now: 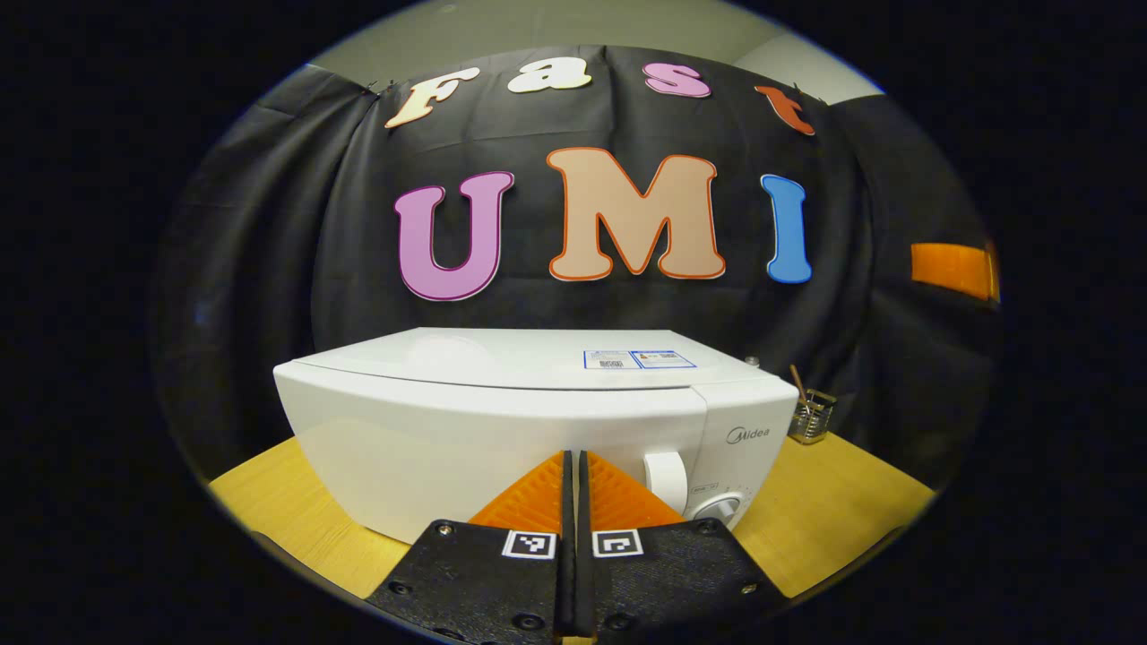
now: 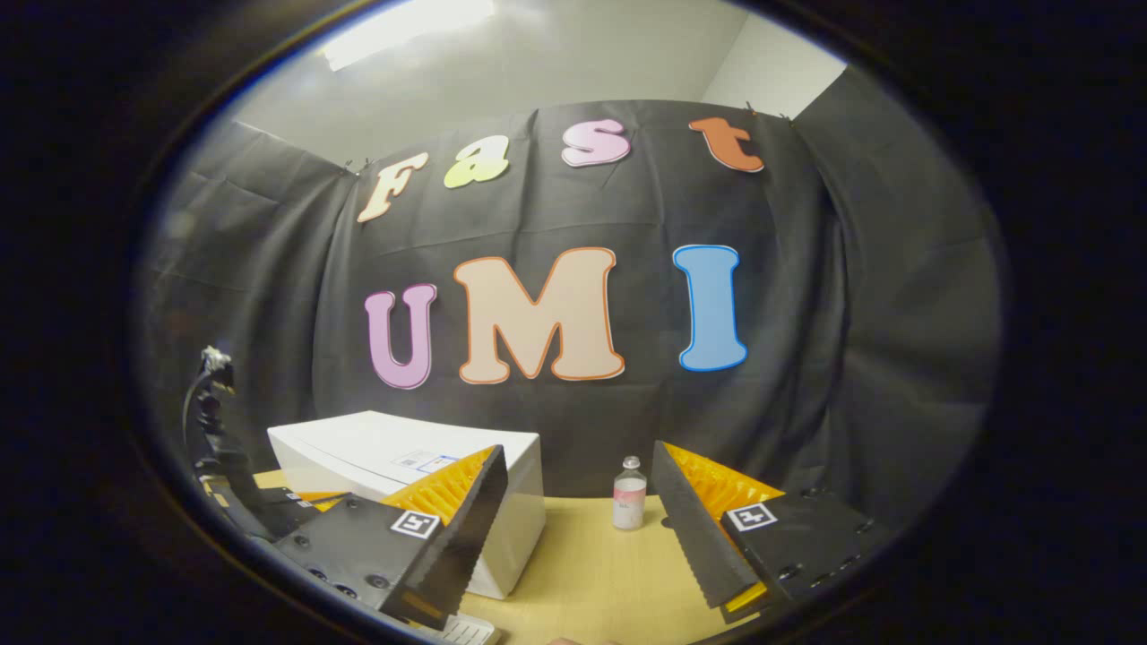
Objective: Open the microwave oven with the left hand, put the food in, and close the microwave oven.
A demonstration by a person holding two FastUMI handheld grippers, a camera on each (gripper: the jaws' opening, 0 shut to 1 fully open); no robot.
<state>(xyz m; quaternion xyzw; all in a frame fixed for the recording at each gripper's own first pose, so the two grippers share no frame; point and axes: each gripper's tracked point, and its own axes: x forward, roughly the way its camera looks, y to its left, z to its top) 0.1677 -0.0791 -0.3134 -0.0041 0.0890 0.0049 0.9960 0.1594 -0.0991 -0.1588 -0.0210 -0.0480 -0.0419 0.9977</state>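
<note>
The white microwave oven (image 1: 529, 421) stood on the wooden table (image 1: 833, 511) with its door closed, against the black cloth wall. In the left gripper view, the left gripper (image 1: 574, 488) hung just before the oven's front, fingers pressed together on nothing, beside the door handle (image 1: 665, 477) and dial (image 1: 721, 511). A wire holder (image 1: 811, 417) stood right of the oven. In the right gripper view, the right gripper (image 2: 578, 520) was spread wide, a small bottle (image 2: 629, 494) standing on the table beyond its fingers, right of the oven.
</note>
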